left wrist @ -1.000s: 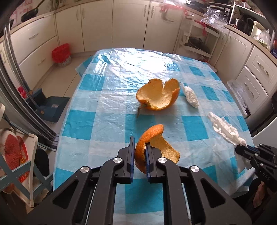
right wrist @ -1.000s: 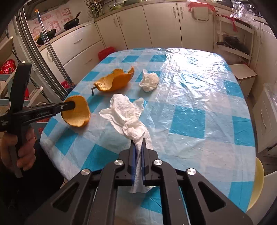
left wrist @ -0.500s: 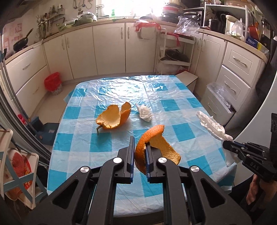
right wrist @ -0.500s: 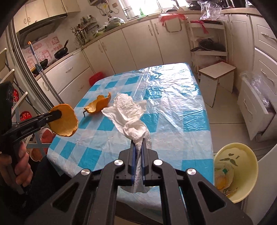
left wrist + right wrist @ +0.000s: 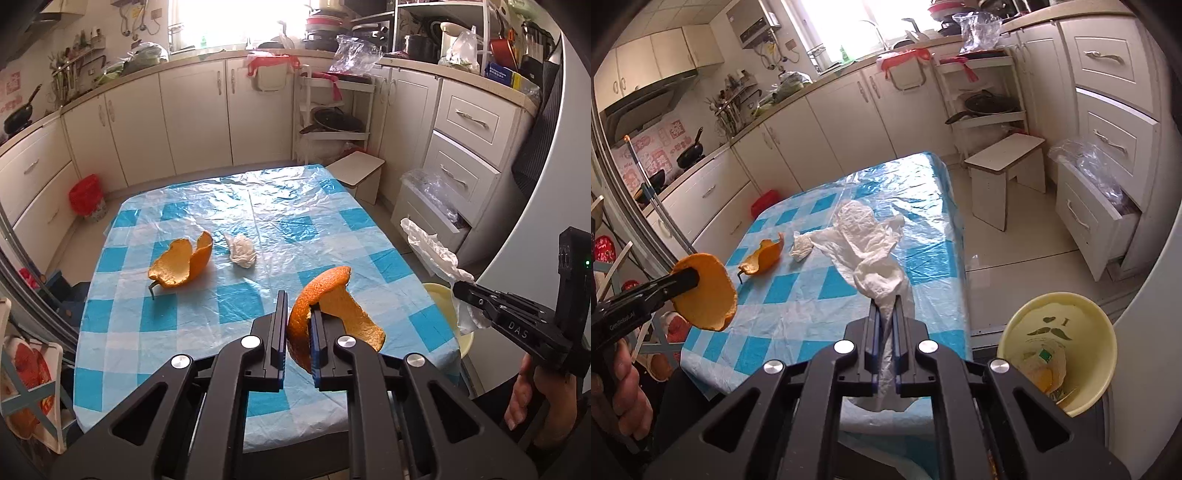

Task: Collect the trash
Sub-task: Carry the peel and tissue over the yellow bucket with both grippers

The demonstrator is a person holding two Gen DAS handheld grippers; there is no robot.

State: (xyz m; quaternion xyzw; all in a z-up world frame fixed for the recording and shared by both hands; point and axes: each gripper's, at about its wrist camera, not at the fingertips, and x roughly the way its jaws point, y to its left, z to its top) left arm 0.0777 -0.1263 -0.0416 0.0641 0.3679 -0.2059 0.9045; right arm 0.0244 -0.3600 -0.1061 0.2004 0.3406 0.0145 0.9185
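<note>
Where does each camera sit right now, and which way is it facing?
Left wrist: on the left gripper, facing across the table; fingers pinch an orange peel; right hand visible.
Right wrist: on the right gripper, facing the same table; fingers pinch a tissue; yellow bin alongside.
Shared: loose peel, crumpled tissue.

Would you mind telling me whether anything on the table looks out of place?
Yes: an orange peel and a crumpled tissue lie loose on the checked tablecloth, apart from each other; they look like leftover trash. Nothing looks spilled or broken.
</note>
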